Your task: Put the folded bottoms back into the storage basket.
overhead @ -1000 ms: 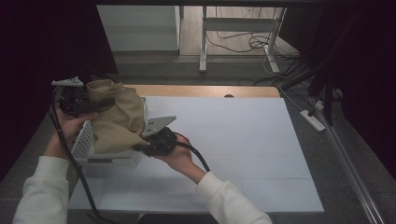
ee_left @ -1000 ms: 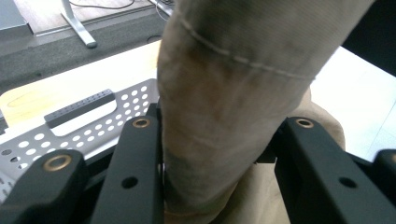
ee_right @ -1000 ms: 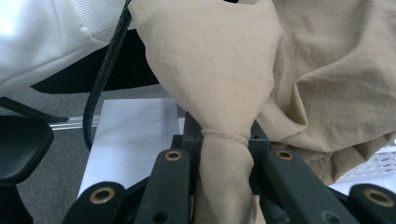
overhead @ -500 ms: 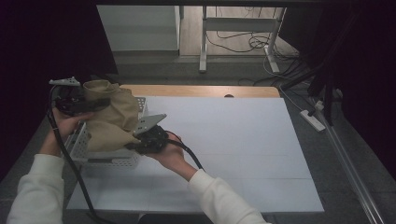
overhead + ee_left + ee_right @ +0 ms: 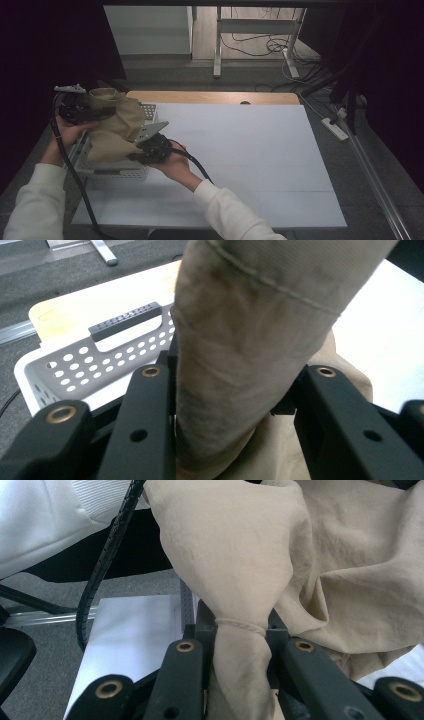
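Note:
A tan cloth (image 5: 114, 125) hangs bunched between both grippers over a white perforated basket (image 5: 112, 169) at the table's left. My left gripper (image 5: 95, 114) is shut on the cloth's upper edge; in the left gripper view a thick seamed fold of the cloth (image 5: 240, 340) is pinched between the black jaws, with the basket (image 5: 75, 365) and its handle slot behind. My right gripper (image 5: 137, 154) is shut on the cloth's lower part; in the right gripper view a gathered twist of the cloth (image 5: 240, 630) is clamped between the jaws.
The white table top (image 5: 250, 150) stretches to the right of the basket. A wooden strip (image 5: 215, 97) runs along the far edge. A black cable (image 5: 70, 170) trails from the left gripper past the white sleeve (image 5: 35, 210). Table legs and cords stand beyond.
Both grippers have carried the cloth a little leftward and down toward the basket. The cloth now hangs lower over the basket.

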The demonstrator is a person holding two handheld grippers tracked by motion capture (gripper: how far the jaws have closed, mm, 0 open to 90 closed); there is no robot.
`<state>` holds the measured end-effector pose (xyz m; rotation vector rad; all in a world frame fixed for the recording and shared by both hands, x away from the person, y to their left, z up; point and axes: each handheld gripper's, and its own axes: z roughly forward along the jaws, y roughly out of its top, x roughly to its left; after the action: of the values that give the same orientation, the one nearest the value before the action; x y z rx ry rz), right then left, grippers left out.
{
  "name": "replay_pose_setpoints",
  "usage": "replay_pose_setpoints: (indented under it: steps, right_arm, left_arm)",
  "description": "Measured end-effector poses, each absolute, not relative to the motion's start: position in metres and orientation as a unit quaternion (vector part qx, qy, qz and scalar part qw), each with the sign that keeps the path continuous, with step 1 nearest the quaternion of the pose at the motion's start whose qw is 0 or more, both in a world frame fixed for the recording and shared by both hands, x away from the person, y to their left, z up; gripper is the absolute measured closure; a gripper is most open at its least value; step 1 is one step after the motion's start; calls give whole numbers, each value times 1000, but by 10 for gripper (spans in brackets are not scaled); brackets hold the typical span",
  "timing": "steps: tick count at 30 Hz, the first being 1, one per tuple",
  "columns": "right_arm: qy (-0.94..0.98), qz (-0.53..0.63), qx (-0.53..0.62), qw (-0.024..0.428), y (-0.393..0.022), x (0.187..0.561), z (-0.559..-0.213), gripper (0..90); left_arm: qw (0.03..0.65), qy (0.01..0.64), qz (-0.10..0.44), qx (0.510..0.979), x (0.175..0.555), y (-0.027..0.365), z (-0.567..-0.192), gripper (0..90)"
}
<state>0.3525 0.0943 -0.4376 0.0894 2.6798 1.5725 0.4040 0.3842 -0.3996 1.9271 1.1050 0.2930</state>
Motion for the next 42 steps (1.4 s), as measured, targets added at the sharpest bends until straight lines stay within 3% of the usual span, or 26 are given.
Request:
replay_pose_setpoints:
  steps: [28,29,30,32,33,36,42]
  right_arm:
    - [866,499,35,11,104,359,-444,757]
    - [865,500,38,12,105,359,-445,729]
    - [865,500,39,11,105,360,-445,645]
    - [870,490,50,20,109,360,-447,408]
    - [871,486,58,27,109,359,-448,371]
    - [863,500,75,18,103,360,-446,315]
    - [857,508,80,25,85,362,-440,313]
  left_arm:
    - [420,455,100,779,421,384,-414,619]
    - [416,460,103,777,423,384,-416,601]
    - [406,474,110,774,426,382,-418,548]
    - [386,503,134,762,432,380,-420,343]
    - [383,509,138,758,433,380,-420,287]
    - [378,512,150,757,434,377,-418,262]
    - [384,500,141,763,430,369,-414,271]
